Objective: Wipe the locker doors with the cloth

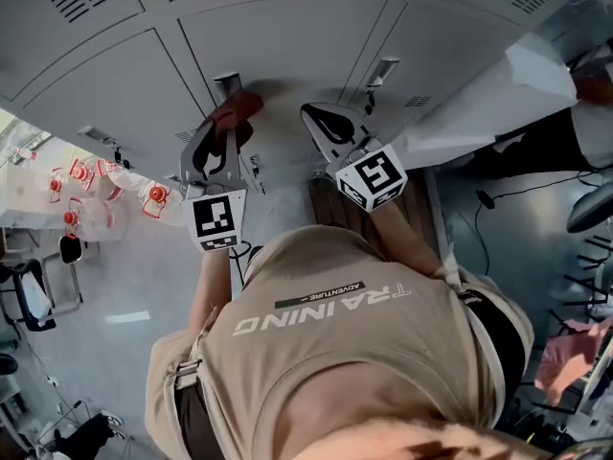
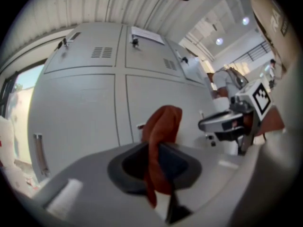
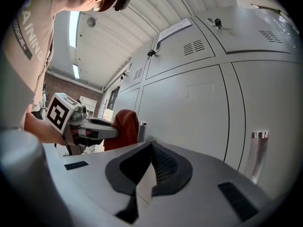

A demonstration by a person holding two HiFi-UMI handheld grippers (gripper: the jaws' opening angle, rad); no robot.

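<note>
The cloth (image 1: 239, 111), a rust-red rag, is pinched in the left gripper (image 1: 225, 127). In the left gripper view the jaws are clamped on it, with a fold standing up past the tips and a tail hanging back between them. The bunched end sits at a locker door (image 1: 287, 36), just beside a small metal handle (image 1: 228, 84). From the right gripper view the cloth (image 3: 122, 126) looks pressed to the door face or a hair off it; I cannot tell which.

The right gripper (image 1: 330, 123) is just right of the left one and level with it, also pointed at the doors. Its own view shows the jaws brought together at the tips with nothing between them. It plays no part in the wipe.

Beyond them the grey doors run left, right and farther off in rows, with louvred vents on the far ones.

Judging progress, the cloth is picked up and brought to the doors, so the wiping itself is the step in hand. No door shows streaks, damp patches or dirt, so nothing tells which panels are done. With the cloth at one handle and a whole bank around it, most of the job looks left.
</note>
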